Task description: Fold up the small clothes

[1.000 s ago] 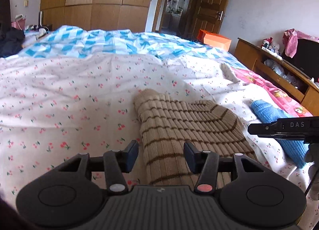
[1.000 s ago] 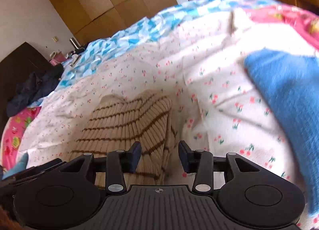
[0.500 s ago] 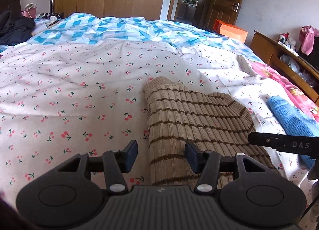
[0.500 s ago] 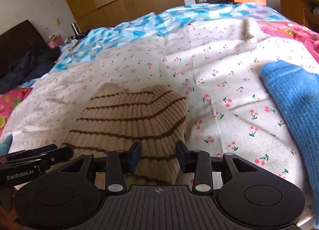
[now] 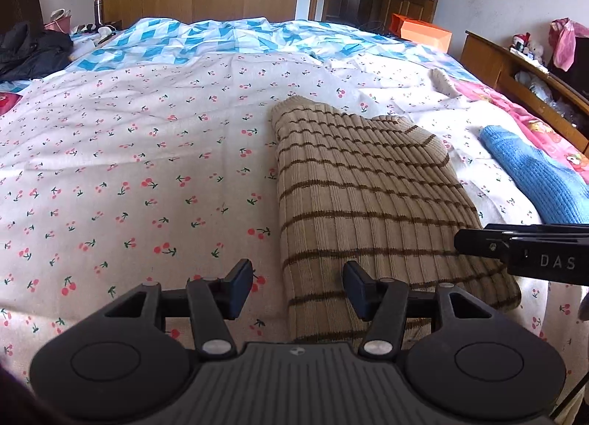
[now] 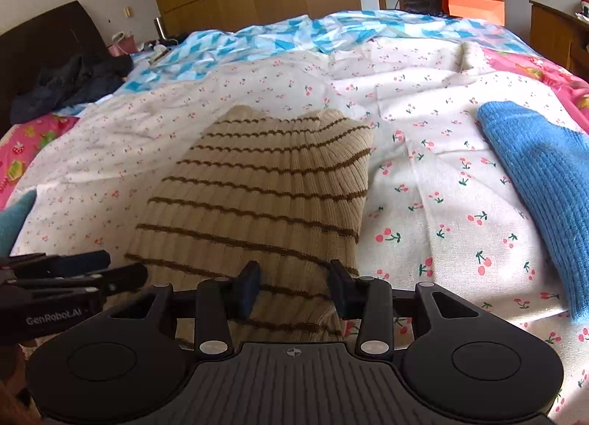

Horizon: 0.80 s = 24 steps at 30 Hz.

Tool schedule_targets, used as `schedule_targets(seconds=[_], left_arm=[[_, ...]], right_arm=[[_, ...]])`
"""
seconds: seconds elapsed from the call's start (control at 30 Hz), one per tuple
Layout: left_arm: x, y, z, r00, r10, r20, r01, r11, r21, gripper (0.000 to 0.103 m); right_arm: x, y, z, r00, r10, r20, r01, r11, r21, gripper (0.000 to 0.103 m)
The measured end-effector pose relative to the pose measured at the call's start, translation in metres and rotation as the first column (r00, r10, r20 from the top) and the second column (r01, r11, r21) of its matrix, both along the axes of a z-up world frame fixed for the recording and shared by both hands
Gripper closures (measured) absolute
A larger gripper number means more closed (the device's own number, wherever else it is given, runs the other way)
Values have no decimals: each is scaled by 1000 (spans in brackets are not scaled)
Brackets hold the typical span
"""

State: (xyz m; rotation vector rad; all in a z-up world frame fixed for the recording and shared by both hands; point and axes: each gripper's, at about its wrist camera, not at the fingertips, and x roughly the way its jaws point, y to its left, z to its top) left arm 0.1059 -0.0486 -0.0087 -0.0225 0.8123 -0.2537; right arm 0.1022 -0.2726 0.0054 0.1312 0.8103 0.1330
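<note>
A beige knit garment with brown stripes (image 5: 368, 196) lies folded flat on the cherry-print sheet (image 5: 147, 167); it also shows in the right wrist view (image 6: 265, 185). My left gripper (image 5: 298, 290) is open and empty, its jaws straddling the garment's near left edge. My right gripper (image 6: 292, 288) is open and empty over the garment's near right corner. The right gripper shows in the left wrist view (image 5: 526, 252). The left gripper shows in the right wrist view (image 6: 66, 277). A blue knit garment (image 6: 545, 174) lies to the right, also in the left wrist view (image 5: 530, 174).
A blue-and-white quilt (image 5: 239, 38) covers the far part of the bed. Dark clothes (image 6: 70, 86) lie at the far left. A wooden cabinet (image 5: 522, 67) stands along the right side. An orange box (image 5: 423, 31) sits beyond the bed.
Both grippers have pulled back toward the near edge of the bed and levelled out. The beige garment now lies flat and still. Both stay open.
</note>
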Motion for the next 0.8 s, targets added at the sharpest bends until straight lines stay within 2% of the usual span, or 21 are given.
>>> schedule_targets(seconds=[0.1, 0.23, 0.3, 0.47, 0.8], left_arm=[[-7, 0, -4, 1000, 2, -12, -2, 1000, 12, 44], [-15, -2, -11, 999, -5, -46, 7, 999, 44, 44], [-20, -1, -9, 999, -5, -40, 7, 999, 43, 44], [-30, -4, -7, 999, -11, -39, 13, 999, 45, 43], [-43, -4, -15, 997, -10, -72, 15, 998, 65, 42]], right_arm=[[-10, 5, 1, 1000, 14, 11, -13, 1000, -27, 63], [-8, 2, -19, 997, -28, -76, 24, 999, -49, 61], [-14, -1, -17, 997, -37, -70, 36, 999, -16, 61], [-33, 7, -3, 1000, -6, -21, 6, 1000, 0, 61], [-50, 10, -13, 999, -28, -36, 28, 1000, 8, 60]])
